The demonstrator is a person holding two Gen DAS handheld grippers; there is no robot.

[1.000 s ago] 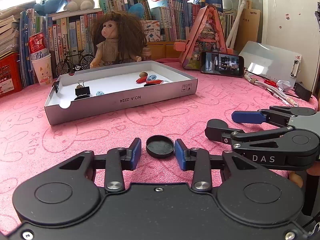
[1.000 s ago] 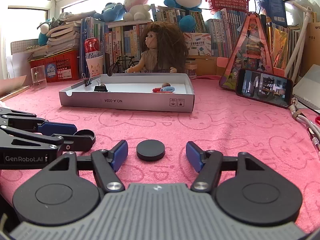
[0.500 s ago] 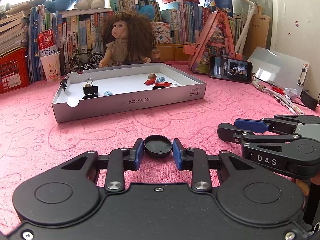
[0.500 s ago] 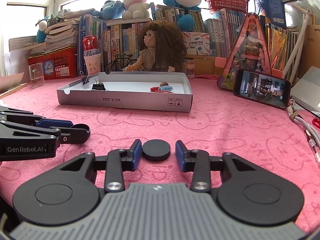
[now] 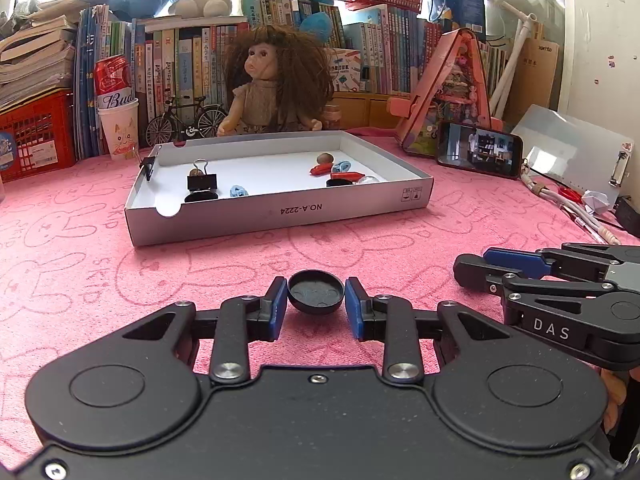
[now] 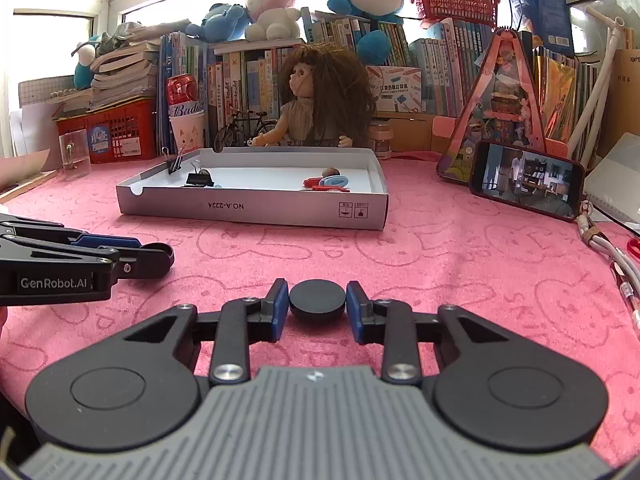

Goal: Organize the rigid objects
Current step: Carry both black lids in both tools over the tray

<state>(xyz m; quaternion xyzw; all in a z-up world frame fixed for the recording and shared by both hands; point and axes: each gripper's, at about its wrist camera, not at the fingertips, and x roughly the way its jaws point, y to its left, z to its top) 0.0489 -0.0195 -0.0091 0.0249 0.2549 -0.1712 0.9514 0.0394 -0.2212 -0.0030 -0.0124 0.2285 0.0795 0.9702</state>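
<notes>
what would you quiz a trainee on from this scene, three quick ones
1. True or false: a black clip stands in the box.
2. The left gripper has its jaws shut on: A) cap B) phone C) doll
3. Fill in: the right gripper grips a black ___.
Key: 1 true; 2 A; 3 disc.
</notes>
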